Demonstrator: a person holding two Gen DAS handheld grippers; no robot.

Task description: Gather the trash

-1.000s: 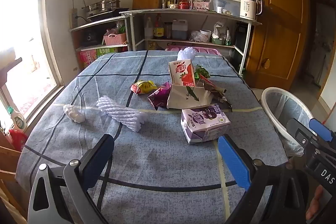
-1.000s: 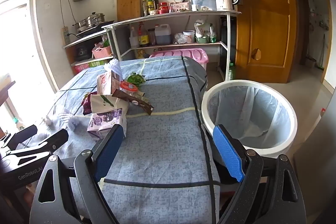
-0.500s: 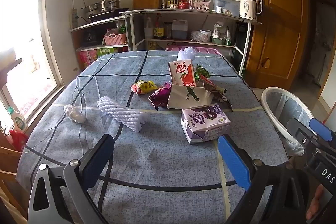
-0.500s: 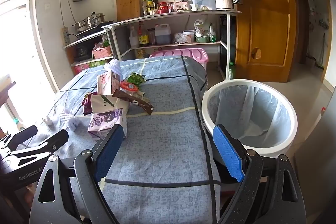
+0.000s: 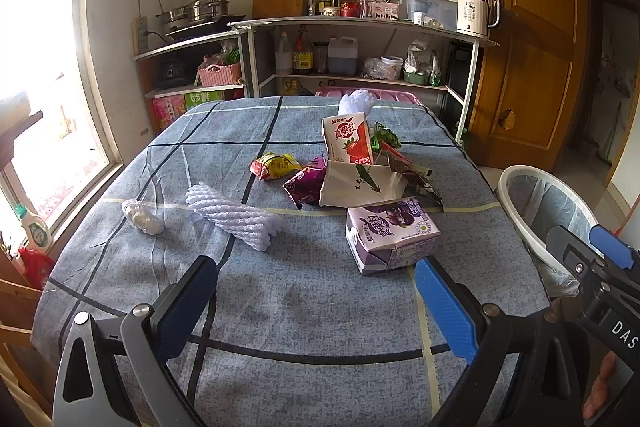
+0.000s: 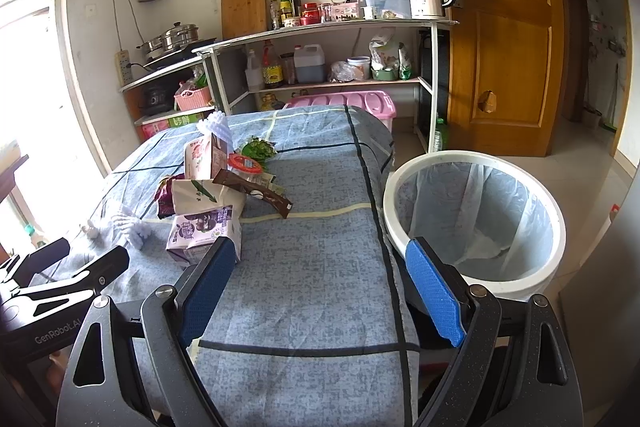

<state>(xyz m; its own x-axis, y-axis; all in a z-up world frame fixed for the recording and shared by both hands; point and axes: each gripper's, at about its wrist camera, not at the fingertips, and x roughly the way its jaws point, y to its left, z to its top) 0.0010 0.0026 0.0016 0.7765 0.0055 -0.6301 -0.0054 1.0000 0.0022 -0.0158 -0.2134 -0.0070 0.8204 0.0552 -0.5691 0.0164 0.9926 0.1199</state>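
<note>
Both the left tongs (image 5: 316, 303) and right tongs (image 6: 320, 291) gape apart, empty. The trash, purple carton (image 5: 392, 233) nearest, clusters at one o'clock on the counter (image 5: 280, 307); the bin (image 6: 476, 223), seemingly below at three o'clock, could be missed by a careless drop.

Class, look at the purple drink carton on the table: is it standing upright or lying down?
Lying down. The purple drink carton rests on a broad side, printed front facing up.

Bin (image 5: 516, 179) partly behind right claw (image 5: 600, 255)
</note>
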